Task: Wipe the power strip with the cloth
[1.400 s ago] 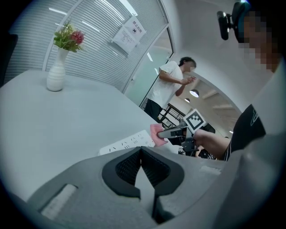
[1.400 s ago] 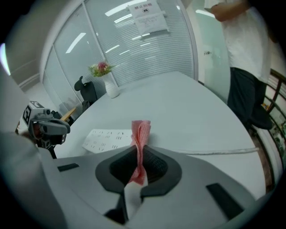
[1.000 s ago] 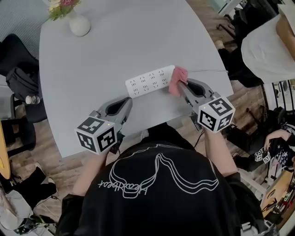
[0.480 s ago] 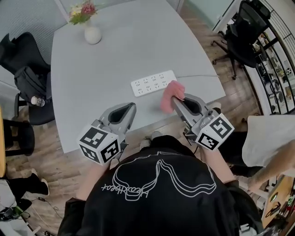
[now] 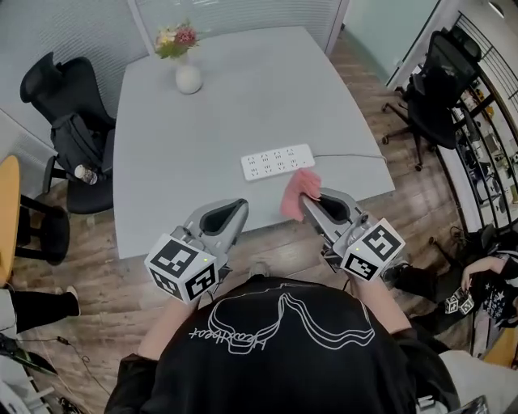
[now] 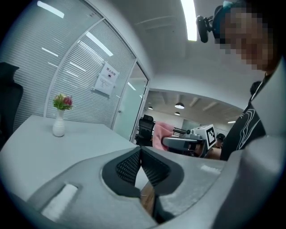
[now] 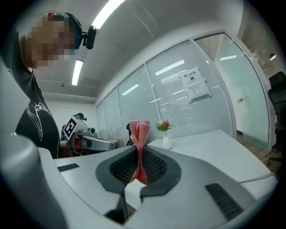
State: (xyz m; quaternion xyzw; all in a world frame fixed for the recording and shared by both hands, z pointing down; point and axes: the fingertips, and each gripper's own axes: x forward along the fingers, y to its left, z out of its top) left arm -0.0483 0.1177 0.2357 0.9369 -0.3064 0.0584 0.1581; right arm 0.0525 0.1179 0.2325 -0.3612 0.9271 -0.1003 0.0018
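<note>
While right tongs [image 5: 307,200] clamp cloth [image 5: 296,194], now off power strip [image 5: 278,162], left tongs [image 5: 239,207] closed, empty.

Bright, even light from ceiling strips [image 7: 106,12], soft shadows, dark fisheye corners in both gripper views.

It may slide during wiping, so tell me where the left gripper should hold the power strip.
Probably take the power strip at its left end, jaws across its narrow width, from above. It lies flat on the table, its cable leaves the right end, and the right gripper holds the cloth near that end.
</note>
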